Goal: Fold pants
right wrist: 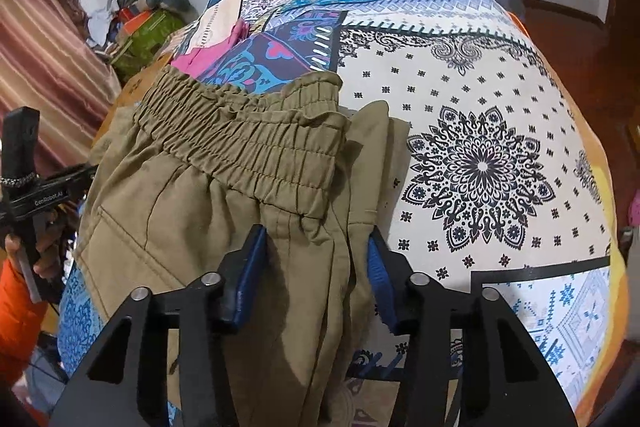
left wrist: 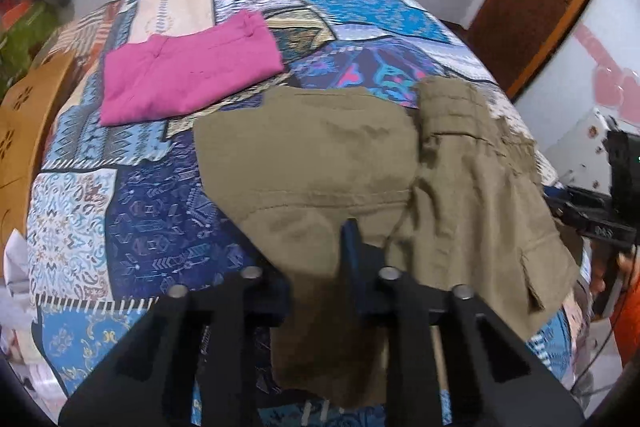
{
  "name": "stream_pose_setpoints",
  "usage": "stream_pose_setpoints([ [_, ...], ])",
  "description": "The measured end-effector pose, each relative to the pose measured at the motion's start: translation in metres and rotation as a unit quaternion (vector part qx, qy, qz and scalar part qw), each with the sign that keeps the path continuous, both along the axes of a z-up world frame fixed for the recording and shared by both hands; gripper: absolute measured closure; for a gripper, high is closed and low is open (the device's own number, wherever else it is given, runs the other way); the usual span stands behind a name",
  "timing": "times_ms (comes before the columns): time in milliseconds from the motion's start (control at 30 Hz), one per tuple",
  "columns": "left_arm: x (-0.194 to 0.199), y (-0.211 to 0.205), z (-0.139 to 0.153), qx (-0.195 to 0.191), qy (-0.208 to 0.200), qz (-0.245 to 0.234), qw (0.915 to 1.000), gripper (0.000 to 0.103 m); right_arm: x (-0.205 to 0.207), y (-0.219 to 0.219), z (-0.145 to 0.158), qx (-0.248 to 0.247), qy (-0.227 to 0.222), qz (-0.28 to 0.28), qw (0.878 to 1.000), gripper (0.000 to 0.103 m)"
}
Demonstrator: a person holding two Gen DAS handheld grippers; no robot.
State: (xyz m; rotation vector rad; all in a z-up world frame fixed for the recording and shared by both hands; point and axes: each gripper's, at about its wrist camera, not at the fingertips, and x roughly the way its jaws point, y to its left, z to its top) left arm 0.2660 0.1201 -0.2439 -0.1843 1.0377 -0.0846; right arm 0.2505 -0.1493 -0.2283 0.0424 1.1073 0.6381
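Olive pants (left wrist: 320, 155) lie on a patchwork bedspread (left wrist: 160, 219), legs toward the left and the elastic waistband (right wrist: 248, 143) to the right. My left gripper (left wrist: 328, 243) is shut on a fold of the leg cloth. One blue finger (left wrist: 352, 239) shows; the cloth drapes over and hides the other. My right gripper (right wrist: 314, 239) is shut on bunched cloth just below the waistband, with a blue pad (right wrist: 252, 267) pressing each side. The left wrist view catches the right gripper's body at the far right edge. In the right wrist view a hand holds the left gripper's body at the left edge.
A folded pink garment (left wrist: 188, 67) lies farther up the bed. A carved wooden board (left wrist: 24, 131) stands along the bed's left side, and a brown door (left wrist: 540, 7) is at the back right. Bags and clutter (right wrist: 148, 19) pile up by a striped curtain (right wrist: 36, 47).
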Motion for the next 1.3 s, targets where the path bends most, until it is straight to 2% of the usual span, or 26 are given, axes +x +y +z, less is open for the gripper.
stream_pose_setpoints([
  [67, -0.003, -0.001, 0.001, 0.0, -0.004, -0.008, 1.0, 0.085, 0.0, 0.0, 0.004, 0.007, -0.004, -0.005, 1.0, 0.067],
  [167, -0.005, 0.001, -0.002, -0.011, -0.003, -0.014, 0.9998, 0.085, -0.002, -0.001, 0.008, 0.008, -0.005, -0.003, 1.0, 0.067],
  [300, -0.005, 0.003, -0.011, -0.023, 0.004, -0.021, 0.9995, 0.084, -0.001, -0.006, -0.007, 0.021, 0.03, -0.01, 0.999, 0.06],
  [433, -0.006, 0.008, -0.013, -0.041, 0.004, -0.023, 0.9989, 0.083, -0.005, -0.016, -0.01, 0.046, 0.049, -0.016, 0.998, 0.058],
  [633, 0.004, 0.022, -0.018, -0.089, 0.017, 0.011, 0.9958, 0.085, -0.004, -0.006, -0.007, 0.028, 0.022, -0.006, 0.999, 0.063],
  [700, 0.006, 0.019, -0.017, -0.084, 0.015, 0.02, 0.9961, 0.087, 0.0, -0.003, -0.005, 0.027, 0.009, -0.008, 1.0, 0.069],
  [867, 0.005, 0.002, -0.01, -0.018, 0.004, 0.013, 0.9997, 0.092, 0.002, 0.006, 0.004, 0.006, -0.022, -0.008, 1.0, 0.082],
  [1000, 0.002, -0.004, 0.0, 0.01, -0.011, 0.015, 0.9998, 0.098, 0.004, 0.006, 0.017, 0.004, -0.039, -0.004, 0.999, 0.091],
  [1300, -0.008, -0.011, 0.041, 0.029, -0.06, 0.017, 0.9976, 0.101, 0.003, 0.01, 0.047, 0.006, -0.067, 0.0, 0.998, 0.093],
])
